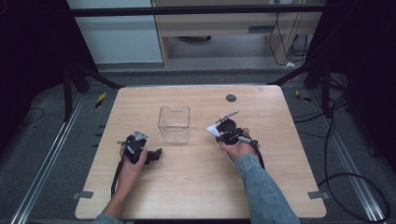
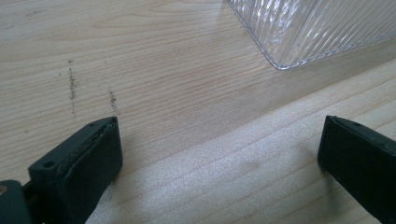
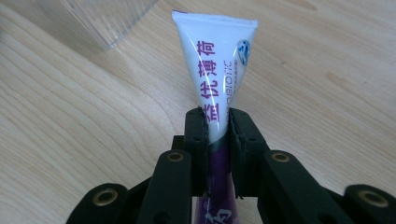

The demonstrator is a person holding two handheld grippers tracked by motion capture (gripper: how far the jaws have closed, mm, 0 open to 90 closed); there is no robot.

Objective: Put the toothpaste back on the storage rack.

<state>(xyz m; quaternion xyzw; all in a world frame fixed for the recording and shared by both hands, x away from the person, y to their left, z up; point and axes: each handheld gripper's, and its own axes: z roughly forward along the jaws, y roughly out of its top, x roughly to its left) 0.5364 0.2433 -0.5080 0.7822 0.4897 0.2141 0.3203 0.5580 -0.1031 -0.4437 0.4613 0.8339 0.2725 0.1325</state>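
A white and purple tube [image 3: 217, 74] with purple lettering is clamped between the pads of my right gripper [image 3: 218, 119], its flat crimped end pointing away. In the high view that right gripper [image 1: 219, 130] sits right of a clear ribbed plastic bin [image 1: 174, 124], with the tube's white end [image 1: 212, 130] sticking out toward the bin. My left gripper [image 1: 156, 153] rests on the table at the bin's near left. Its jaws stand wide apart in the left gripper view [image 2: 219, 149], with bare wood between them and the bin's corner [image 2: 299, 32] beyond.
The wooden table [image 1: 201, 186] has a small dark round disc [image 1: 230, 97] near its far edge. Black cables trail on the floor to the right. Metal rails run along both sides of the table.
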